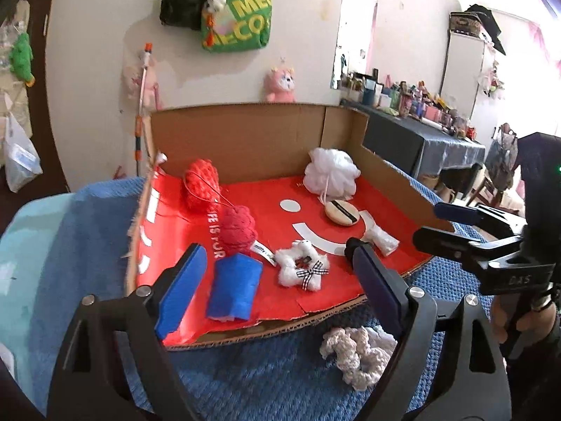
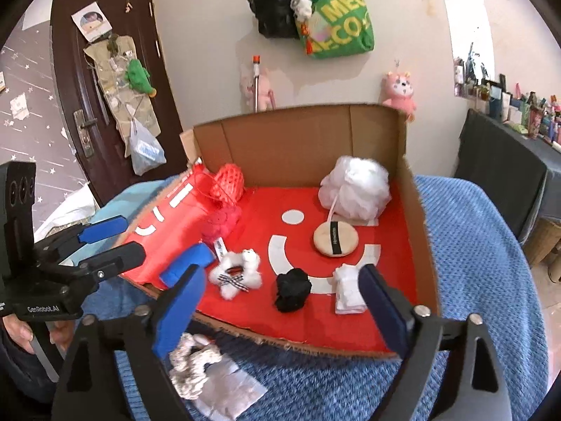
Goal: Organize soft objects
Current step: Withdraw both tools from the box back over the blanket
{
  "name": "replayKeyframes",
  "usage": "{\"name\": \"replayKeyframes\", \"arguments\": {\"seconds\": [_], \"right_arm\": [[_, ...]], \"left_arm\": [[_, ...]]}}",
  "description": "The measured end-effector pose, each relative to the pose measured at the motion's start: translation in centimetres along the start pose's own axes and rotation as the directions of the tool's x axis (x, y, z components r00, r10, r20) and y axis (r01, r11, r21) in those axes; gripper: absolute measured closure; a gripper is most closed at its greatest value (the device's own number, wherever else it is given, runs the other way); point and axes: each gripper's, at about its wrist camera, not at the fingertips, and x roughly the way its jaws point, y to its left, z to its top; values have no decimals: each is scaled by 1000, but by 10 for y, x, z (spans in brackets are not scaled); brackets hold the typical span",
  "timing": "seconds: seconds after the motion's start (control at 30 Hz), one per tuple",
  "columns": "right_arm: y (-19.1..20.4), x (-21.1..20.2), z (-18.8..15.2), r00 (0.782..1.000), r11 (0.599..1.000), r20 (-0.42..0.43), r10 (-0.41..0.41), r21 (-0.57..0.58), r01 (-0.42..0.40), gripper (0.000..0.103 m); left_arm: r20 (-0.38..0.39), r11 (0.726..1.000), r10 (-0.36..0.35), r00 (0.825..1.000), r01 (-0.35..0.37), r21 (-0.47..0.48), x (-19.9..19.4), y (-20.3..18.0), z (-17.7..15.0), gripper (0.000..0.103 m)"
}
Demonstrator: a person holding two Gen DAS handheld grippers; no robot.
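left gripper [image 1: 277, 280]: wide, empty | right gripper [image 2: 280, 301]: wide, empty

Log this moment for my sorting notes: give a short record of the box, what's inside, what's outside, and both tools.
box: open cardboard box, red lining
inside: white bath pouf, round powder puff, black scrunchie, white fluffy scrunchie with bow, blue cloth roll
outside: cream knitted scrunchie on blue blanket
left tool: open, empty
right tool: open, empty
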Motion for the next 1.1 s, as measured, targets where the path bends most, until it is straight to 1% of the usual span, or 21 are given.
{"name": "replayKeyframes", "arguments": {"seconds": [0.03,0.07,0.1,0.3,0.43,0.6,0.7,0.8,0.93,1.1], "right_arm": [[2,-6,0,1000,1000,11,-3,0,3,5],[2,-11,-2,1000,1000,20,-6,0,6,2],[4,-17,-2,999,1000,32,-13,-1,13,0],[18,-53,-10,993,998,97,-61,-17,63,0],[27,-70,-21,987,994,129,-101,-24,105,0],[35,-87,-42,976,990,168,-136,-19,141,0],[38,-92,-56,972,986,173,-160,-14,164,0],[41,-92,-72,968,983,176,-179,-17,185,0],[43,-86,-93,964,976,165,-211,-17,216,0],[40,-74,-114,972,978,114,-207,7,208,0]], "left_arm": [[7,1000,10,1000,-10,0,-5,0,-1,11],[19,1000,26,999,-26,-1,-12,-1,-2,7],[41,999,41,998,-41,-2,-20,-3,-3,6],[120,997,72,990,-72,-10,-54,-9,-12,5],[146,996,87,985,-85,-22,-70,-14,-23,5],[180,991,133,975,-132,-18,-84,-23,-42,4],[191,986,166,967,-165,-19,-89,-27,-55,4],[184,985,175,967,-172,-30,-89,-28,-71,4],[141,985,171,975,-168,-31,-81,-29,-90,4],[80,986,165,983,-163,-38,-68,-29,-109,4]]}}
